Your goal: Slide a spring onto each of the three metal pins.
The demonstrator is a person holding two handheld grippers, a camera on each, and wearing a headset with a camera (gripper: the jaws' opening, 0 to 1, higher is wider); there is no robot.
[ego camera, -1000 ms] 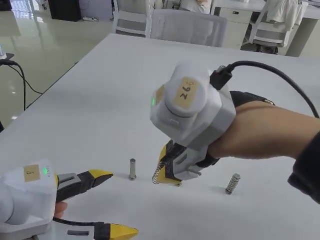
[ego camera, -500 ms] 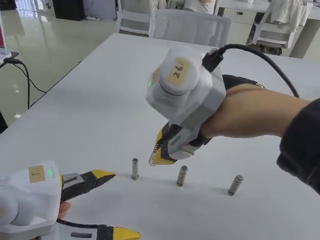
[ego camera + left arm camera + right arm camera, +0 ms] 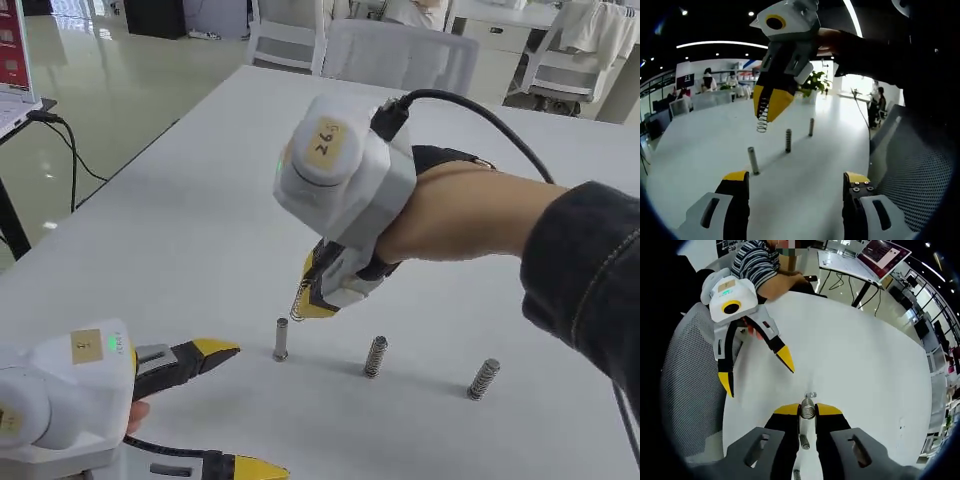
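Observation:
My right gripper (image 3: 312, 303) hangs just above and slightly right of a bare metal pin (image 3: 281, 339), shut on a small spring (image 3: 297, 303) that points down. In the right gripper view the spring (image 3: 808, 410) sits clamped between the yellow tips, with the pin top (image 3: 810, 395) just beyond it. Two more pins to the right each carry a spring (image 3: 375, 356) (image 3: 484, 378). My left gripper (image 3: 245, 408) rests open at the lower left. Its own view shows the bare pin (image 3: 753, 160), the held spring (image 3: 762, 118) and the right gripper (image 3: 771, 102) above.
The white table (image 3: 180, 230) stretches far back and left. A cable (image 3: 470, 115) runs from the right gripper over the person's arm. Grey chairs (image 3: 395, 55) stand past the far edge. A short dark cylinder (image 3: 170, 469) lies by the left gripper.
The right gripper has lifted off the table with the spring and moved left, from between the pins to just above the bare pin. The left gripper has stayed open in place.

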